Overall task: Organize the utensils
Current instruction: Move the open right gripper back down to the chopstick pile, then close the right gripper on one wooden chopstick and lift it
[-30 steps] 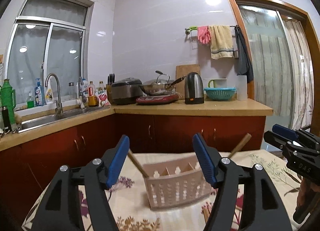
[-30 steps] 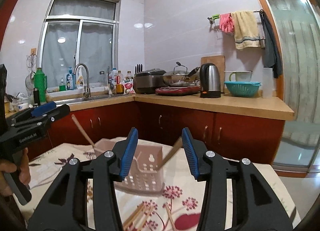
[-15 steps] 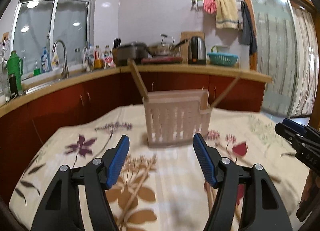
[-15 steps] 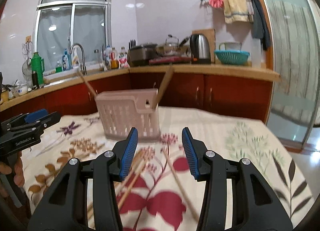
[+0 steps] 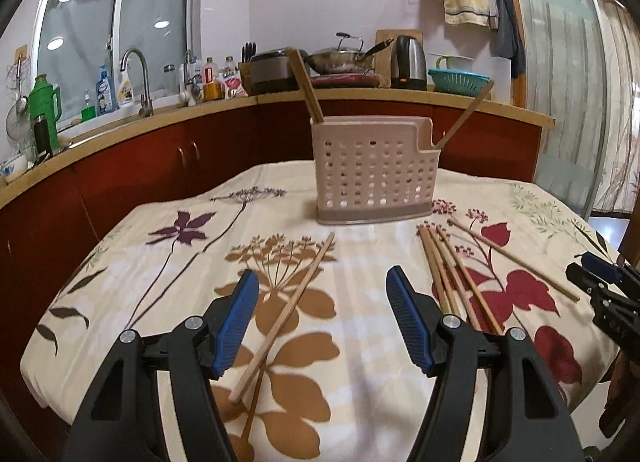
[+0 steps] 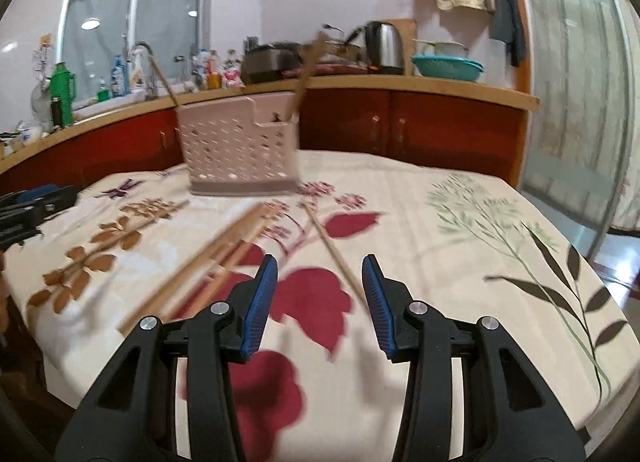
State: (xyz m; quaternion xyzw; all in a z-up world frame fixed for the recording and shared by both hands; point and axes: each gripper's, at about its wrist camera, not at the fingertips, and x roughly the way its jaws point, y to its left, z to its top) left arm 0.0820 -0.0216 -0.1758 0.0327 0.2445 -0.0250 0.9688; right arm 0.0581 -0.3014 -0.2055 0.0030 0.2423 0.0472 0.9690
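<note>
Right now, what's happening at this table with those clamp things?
A person holds a two-finger tool in each hand over a flowered tablecloth, tidying chopsticks into a pink perforated holder. Two sticks already stand in it. The left tool is open above a lone chopstick; the right tool holds nothing, its jaws closing slightly near a single chopstick. A bundle still lies loose.

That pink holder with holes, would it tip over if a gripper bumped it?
Probably easily. The pink holder looks like thin perforated plastic, so likely light. It stands tall on a narrow base, on a soft tablecloth. Two sticks leaning out of its ends may add leverage.
</note>
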